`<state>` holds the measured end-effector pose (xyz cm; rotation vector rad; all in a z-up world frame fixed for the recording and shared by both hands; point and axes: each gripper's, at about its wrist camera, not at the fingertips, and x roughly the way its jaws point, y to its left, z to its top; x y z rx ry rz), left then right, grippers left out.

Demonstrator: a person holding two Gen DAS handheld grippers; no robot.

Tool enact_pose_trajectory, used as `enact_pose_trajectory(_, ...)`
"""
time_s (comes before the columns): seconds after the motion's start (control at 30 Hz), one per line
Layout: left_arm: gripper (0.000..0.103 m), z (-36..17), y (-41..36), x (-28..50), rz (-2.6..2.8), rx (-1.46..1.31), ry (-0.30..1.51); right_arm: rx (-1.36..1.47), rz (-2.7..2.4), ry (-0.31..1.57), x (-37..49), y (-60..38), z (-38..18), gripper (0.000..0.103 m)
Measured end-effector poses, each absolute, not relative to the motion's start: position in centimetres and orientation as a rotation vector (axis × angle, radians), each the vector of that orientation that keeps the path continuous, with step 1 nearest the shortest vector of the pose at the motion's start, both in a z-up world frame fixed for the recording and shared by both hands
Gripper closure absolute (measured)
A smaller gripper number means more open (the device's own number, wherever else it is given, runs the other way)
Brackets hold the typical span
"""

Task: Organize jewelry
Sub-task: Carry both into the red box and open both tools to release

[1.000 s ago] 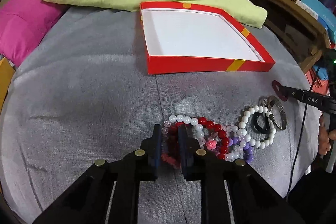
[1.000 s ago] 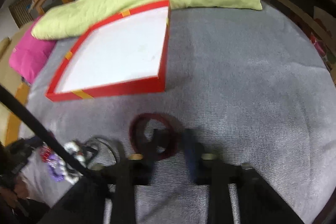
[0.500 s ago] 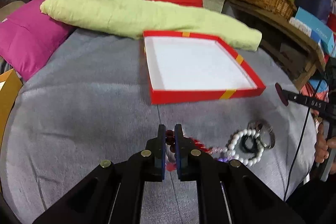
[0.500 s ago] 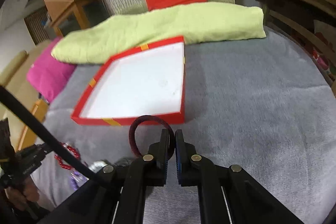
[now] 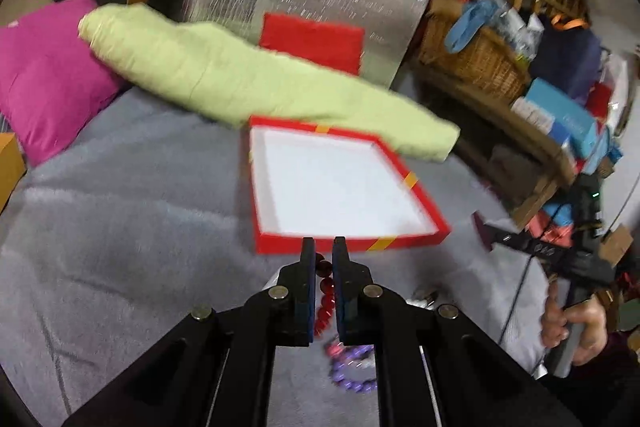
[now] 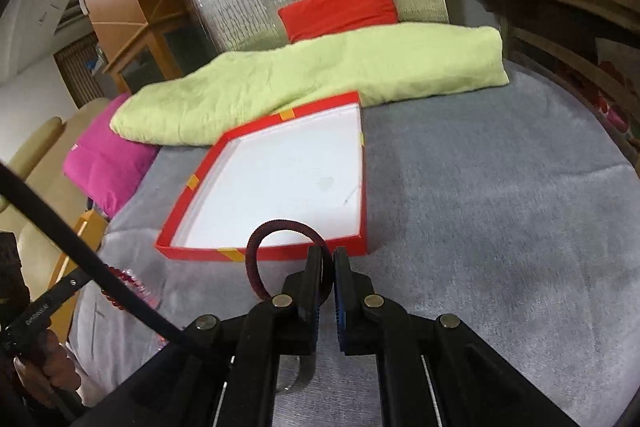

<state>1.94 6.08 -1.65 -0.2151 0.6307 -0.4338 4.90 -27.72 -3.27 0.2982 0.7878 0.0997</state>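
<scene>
Grippers both clamped: left gripper [image 5: 323, 257] pinched limp red bead strand [image 5: 325, 291]; right gripper [image 6: 327, 261] nipped soft hair tie [image 6: 280, 227], box [image 6: 256, 253] at 12 o'clock.

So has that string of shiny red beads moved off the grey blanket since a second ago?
Yes. The red bead string now hangs from the shut left gripper, lifted toward the red box.

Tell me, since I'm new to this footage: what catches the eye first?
The red box with its bare white floor lies mid-blanket, before a long green cushion. The left gripper pinches a red bead bracelet; the right gripper holds a dark red hair tie.
</scene>
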Motion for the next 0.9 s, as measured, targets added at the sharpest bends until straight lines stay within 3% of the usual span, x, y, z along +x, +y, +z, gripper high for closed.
enact_pose_trajectory(0.37,0.095,-0.4,5.1,3.0,-0.463,-0.234,0.588,0.338,0.107,0.748,6.3,-27.2,-2.6,0.096)
enact_pose_trajectory(0.6,0.095,0.8,2.1,8.0,-0.481,-0.188,0.583,0.347,0.115,0.783,10.3,-25.4,-3.6,0.096)
enact_pose_trajectory(0.9,0.095,-2.5,-2.3,13.2,-0.474,-0.114,0.701,0.287,0.098,0.914,15.8,-22.4,-7.5,0.094)
